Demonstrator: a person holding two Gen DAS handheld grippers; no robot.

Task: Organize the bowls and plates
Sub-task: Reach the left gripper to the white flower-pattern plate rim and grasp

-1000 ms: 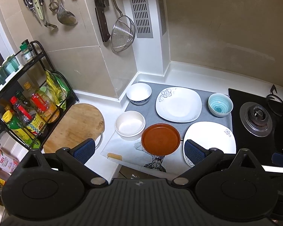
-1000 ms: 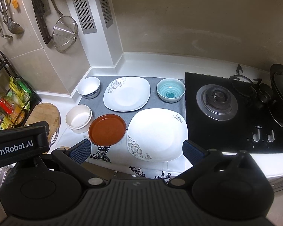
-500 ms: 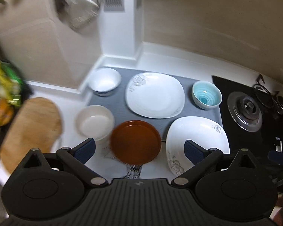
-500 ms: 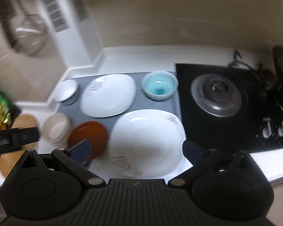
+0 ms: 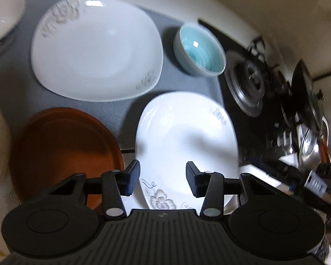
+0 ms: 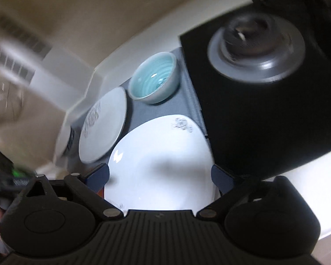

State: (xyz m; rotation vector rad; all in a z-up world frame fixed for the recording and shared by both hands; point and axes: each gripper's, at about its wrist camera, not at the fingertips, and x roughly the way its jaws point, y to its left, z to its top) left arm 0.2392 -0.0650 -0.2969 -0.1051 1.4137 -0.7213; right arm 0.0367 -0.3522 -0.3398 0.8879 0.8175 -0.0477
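Terracotta-brown, a round plate (image 5: pixel 64 154) lay just left of the left gripper (image 5: pixel 163 182), whose jaws stood partly spread and pinched nothing. Directly ahead of its fingertips, between them and slightly beyond, sat the near white square plate (image 5: pixel 187 137) with its floral corner toward the tool; the approach suggested this plate was the intended pick. Farther ahead and to the left rested a second white square plate (image 5: pixel 97 48), and ahead to the right a turquoise bowl (image 5: pixel 199 48) beside the black stove (image 5: pixel 253 84). All lay flat on a grey mat (image 5: pixel 121 110), spaced apart, probably so each could be taken singly. The right gripper (image 6: pixel 161 176), jaws wide and empty, straddled the same near plate from its own side. Both views were motion-blurred.
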